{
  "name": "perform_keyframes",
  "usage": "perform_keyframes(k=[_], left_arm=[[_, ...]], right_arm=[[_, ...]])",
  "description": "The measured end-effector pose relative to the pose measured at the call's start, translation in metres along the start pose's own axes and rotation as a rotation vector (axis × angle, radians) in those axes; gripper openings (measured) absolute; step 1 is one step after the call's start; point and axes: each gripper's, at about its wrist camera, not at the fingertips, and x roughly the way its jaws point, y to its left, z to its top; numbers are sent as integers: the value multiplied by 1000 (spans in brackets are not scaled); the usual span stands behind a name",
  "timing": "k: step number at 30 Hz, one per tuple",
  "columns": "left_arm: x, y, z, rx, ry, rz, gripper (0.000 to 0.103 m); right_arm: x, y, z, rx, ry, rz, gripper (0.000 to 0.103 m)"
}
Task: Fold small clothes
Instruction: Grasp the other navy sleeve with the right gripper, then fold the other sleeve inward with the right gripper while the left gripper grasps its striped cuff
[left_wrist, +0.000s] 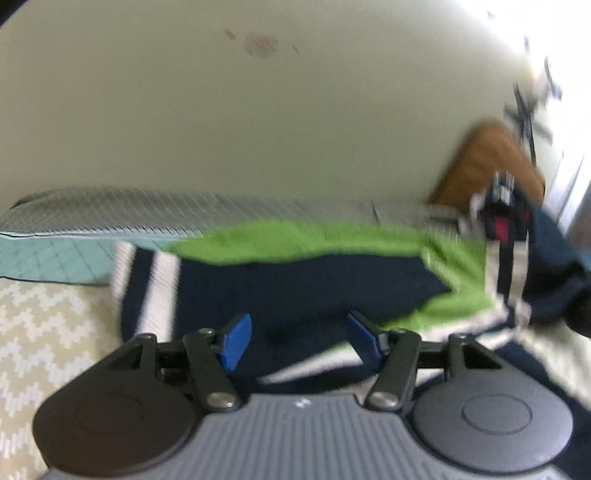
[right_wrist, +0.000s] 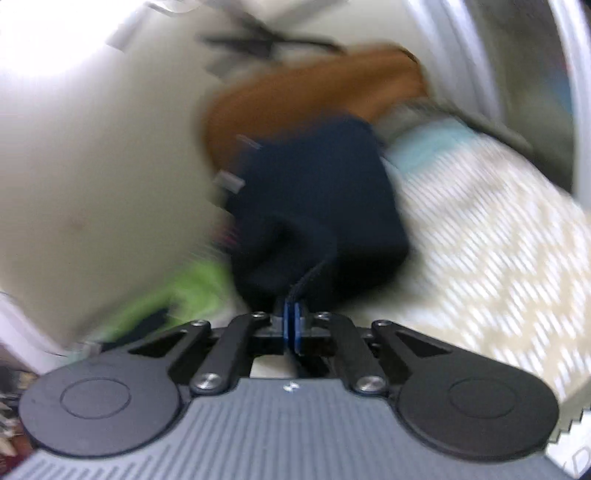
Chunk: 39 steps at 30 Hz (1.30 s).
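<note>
Garment (left_wrist: 303, 280), navy w/ green panel & white stripes, lies on the bed (left_wrist: 40, 332) just ahead of the left gripper (left_wrist: 299, 339), jaws half open & empty, while the right gripper (right_wrist: 292, 325), jaws pinched on a navy edge, should prob. carry it over evenly, w/o bunching.

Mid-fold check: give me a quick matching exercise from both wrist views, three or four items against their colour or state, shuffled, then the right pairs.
Items:
1. left gripper
2. right gripper
3. pillow
4. bed cover

States:
A. brown, against the wall
B. shut on dark navy fabric
C. beige with a white zigzag pattern
D. open, nothing between its pads, above the navy and green garment

Pairs: 1-D, 2-B, 3-A, 4-C
</note>
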Motion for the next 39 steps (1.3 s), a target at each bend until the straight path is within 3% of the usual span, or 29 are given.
perform_keyframes(k=[4,8,13,15,17,21,23,24,28,29,32,33,34,35,36,39], left_arm=[[-21,23,12,-111,-63,-47,62],[-32,45,18,-183,-97,-40,63],[-37,75,21,-252,-144,11,65],[-35,87,20,-266,-145,44,67],[-32,98,20,-305,-123,60,67],[-29,105,20,-348,-116,25,68],[-24,99,20,-333,-108,9,69],[-21,95,19,-322,-100,3,69],[-6,79,13,-264,-59,1,68],[-3,76,11,-248,-51,8,68],[8,67,6,-207,-18,29,62],[13,63,4,-188,-7,41,52],[18,60,2,-166,7,58,35],[21,56,0,-141,25,82,30],[23,53,-1,-118,26,107,26],[23,47,-4,-82,23,130,24]], right_arm=[[-16,82,42,-83,-33,168,6],[23,173,55,-189,46,291,6],[110,280,20,-333,195,380,6],[151,309,-3,-374,285,408,13],[184,327,-19,-452,381,383,26],[181,299,-5,-425,279,372,31],[177,265,4,-407,224,283,47],[179,247,7,-403,203,219,49],[185,174,4,-331,211,22,61],[187,155,3,-280,218,-2,69],[194,112,-1,-144,243,-5,73],[197,104,-3,-119,266,17,73],[204,104,-6,-116,295,37,58],[206,107,-8,-143,304,33,18],[206,113,-7,-187,281,12,12],[188,124,4,-237,135,21,11]])
